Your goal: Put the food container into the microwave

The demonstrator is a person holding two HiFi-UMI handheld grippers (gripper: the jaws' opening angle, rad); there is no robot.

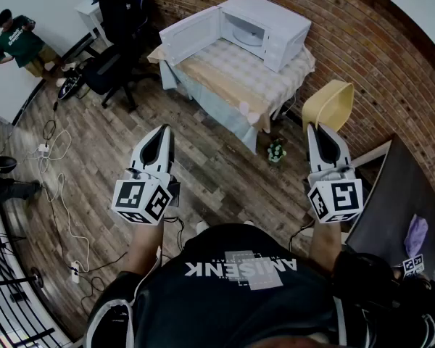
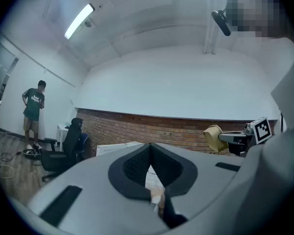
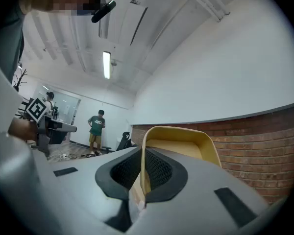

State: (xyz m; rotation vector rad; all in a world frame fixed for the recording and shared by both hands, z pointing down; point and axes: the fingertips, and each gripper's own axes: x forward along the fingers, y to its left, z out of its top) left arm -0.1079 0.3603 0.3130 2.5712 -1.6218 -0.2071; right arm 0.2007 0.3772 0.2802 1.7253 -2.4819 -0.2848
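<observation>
Right gripper (image 1: 320,129): pinching yellow food container (image 1: 330,104) by its rim, for carrying.
Left gripper (image 1: 162,133): closed, empty.
Microwave (image 1: 270,29): door (image 1: 190,39) open to receive, far corner of table (image 1: 228,75).

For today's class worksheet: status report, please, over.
Left tool shut, empty. Right tool shut on yellow container. Microwave open, across room. Nothing seen blocking.

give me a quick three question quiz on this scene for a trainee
1. True or false: the microwave has its door shut.
2. Which gripper holds the yellow container? A: left gripper. B: right gripper. C: neither.
3. What does the microwave stand on?
Key: 1 false, the door stands open. 2 B, clamped on the rim. 3 a table with a checked cloth.
</observation>
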